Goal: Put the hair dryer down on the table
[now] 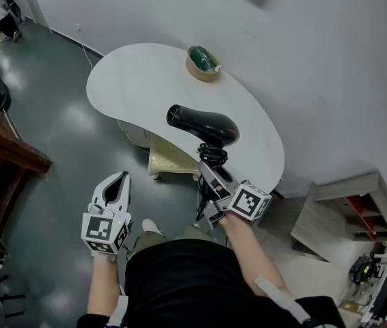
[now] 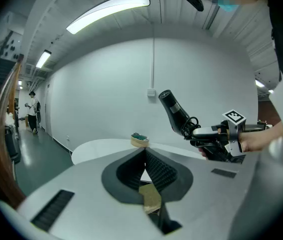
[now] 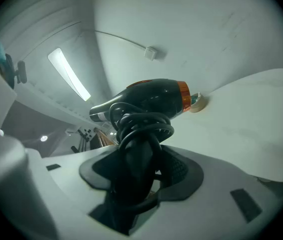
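Note:
A black hair dryer (image 1: 204,124) with its cord wound round the handle hangs in the air over the white table (image 1: 132,80), near its front edge. My right gripper (image 1: 209,171) is shut on the dryer's handle (image 3: 136,169), barrel (image 3: 151,98) pointing left in the head view. In the left gripper view the hair dryer (image 2: 174,111) tilts up at the right, held by the right gripper (image 2: 197,132). My left gripper (image 1: 117,180) hangs low at the left, off the table, shut with nothing between its pads (image 2: 145,171).
A roll of tape (image 1: 202,63) with something green in it lies at the table's far edge, by the white wall. Under the table stands a gold-coloured base (image 1: 169,161). A wooden railing (image 1: 5,145) is at the left, a low shelf unit (image 1: 347,214) at the right.

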